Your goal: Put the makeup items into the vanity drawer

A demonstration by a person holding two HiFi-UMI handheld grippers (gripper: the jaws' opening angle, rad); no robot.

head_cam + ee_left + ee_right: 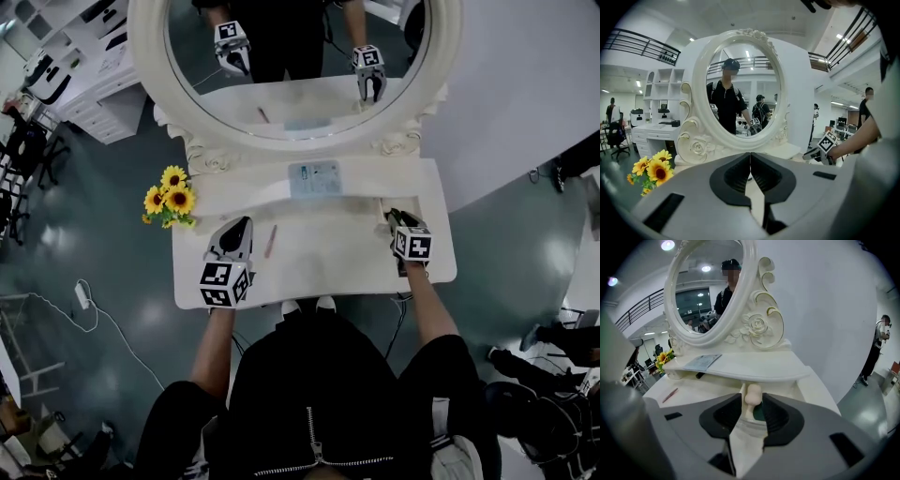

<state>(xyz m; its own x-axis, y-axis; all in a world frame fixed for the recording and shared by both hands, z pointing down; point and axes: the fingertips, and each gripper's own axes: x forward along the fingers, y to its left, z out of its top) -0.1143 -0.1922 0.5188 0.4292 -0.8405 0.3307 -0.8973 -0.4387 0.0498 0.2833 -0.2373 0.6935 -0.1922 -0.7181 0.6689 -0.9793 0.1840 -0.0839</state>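
My right gripper (397, 219) is at the right end of the white vanity top (319, 272), its jaws closed round a small cream drawer knob (753, 394). Dark green shows just behind the knob, under the raised shelf (754, 371). My left gripper (238, 229) rests shut and holds nothing at the left of the top; its jaws (750, 159) meet. A pink makeup pencil (270, 241) lies between the two grippers, also in the right gripper view as the pencil (670, 395). A pale blue flat palette (315, 178) lies on the shelf below the mirror.
The oval mirror (291, 56) in its carved white frame stands at the back. A bunch of sunflowers (169, 199) sits at the vanity's left corner. A small dark item (700, 375) lies under the shelf edge. White shelving (84, 75) stands to the far left.
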